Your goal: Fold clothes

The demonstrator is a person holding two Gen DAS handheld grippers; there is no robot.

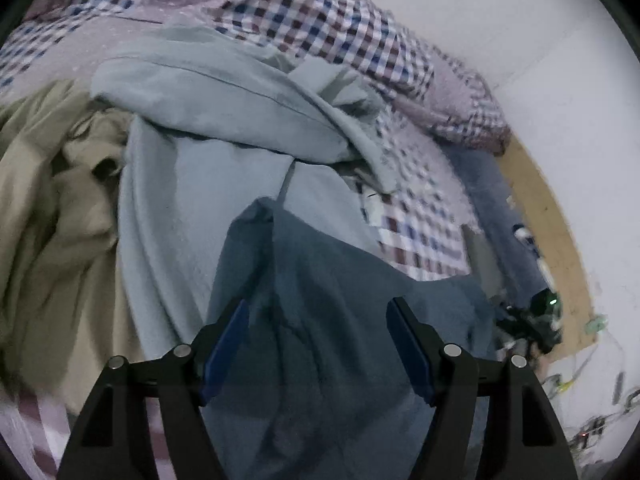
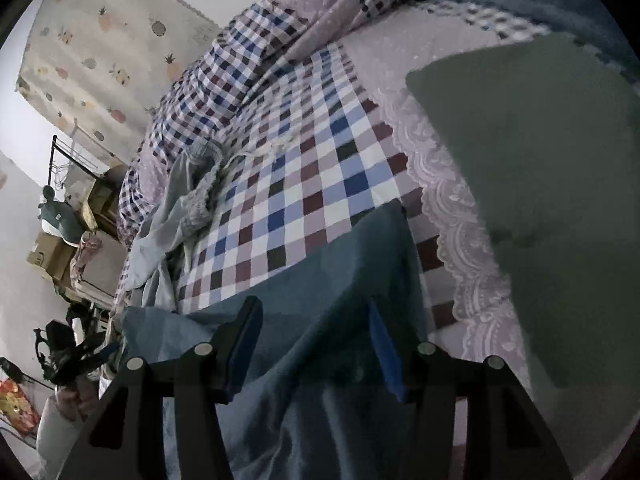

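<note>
Blue garment (image 1: pixel 320 280) runs lengthwise away across the checked bed (image 2: pixel 304 168) between both spread tongs (left (image 1: pixel 318 344), right (image 2: pixel 314 344))

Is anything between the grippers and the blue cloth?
Nothing visible. The blue cloth lies right between the open fingers of the left hand-held gripper, and likewise the right hand-held gripper.
</note>
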